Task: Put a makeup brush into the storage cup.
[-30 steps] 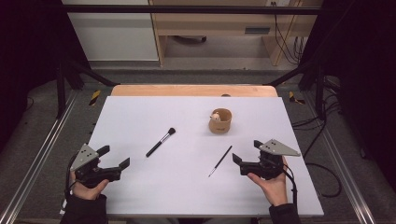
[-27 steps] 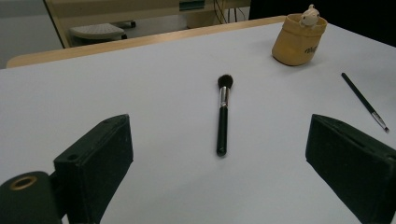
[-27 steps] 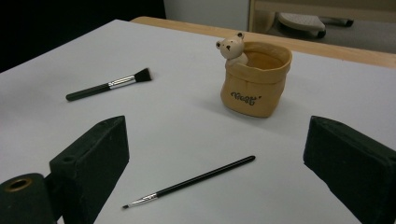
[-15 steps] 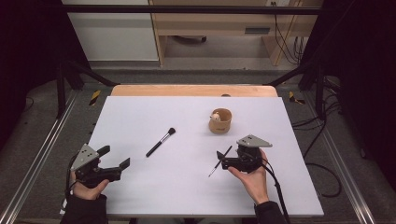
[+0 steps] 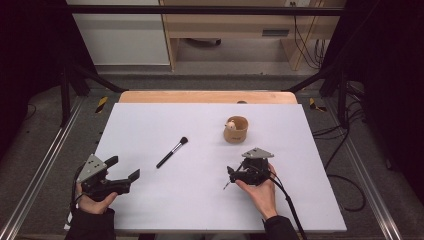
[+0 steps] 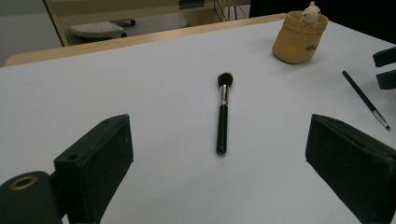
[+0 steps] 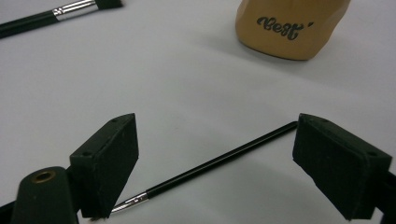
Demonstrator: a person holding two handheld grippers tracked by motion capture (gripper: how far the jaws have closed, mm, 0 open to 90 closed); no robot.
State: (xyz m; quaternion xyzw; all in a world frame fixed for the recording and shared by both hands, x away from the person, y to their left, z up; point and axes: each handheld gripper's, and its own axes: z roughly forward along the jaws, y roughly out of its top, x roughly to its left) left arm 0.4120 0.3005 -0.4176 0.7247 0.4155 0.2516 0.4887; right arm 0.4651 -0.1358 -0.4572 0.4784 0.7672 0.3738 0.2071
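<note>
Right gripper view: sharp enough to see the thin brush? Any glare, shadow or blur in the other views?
Right gripper view: thin brush crisp between the open jaws, metal tip glinting; cup slightly soft, casting a faint shadow. Left gripper view: fluffy brush sharp, near jaws blurred. High view: white table evenly lit, no glare; surroundings dark.

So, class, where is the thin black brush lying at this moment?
In the right gripper view the thin black brush lies flat on the white table between the open jaws of the right gripper, just in front of the tan cup.
</note>
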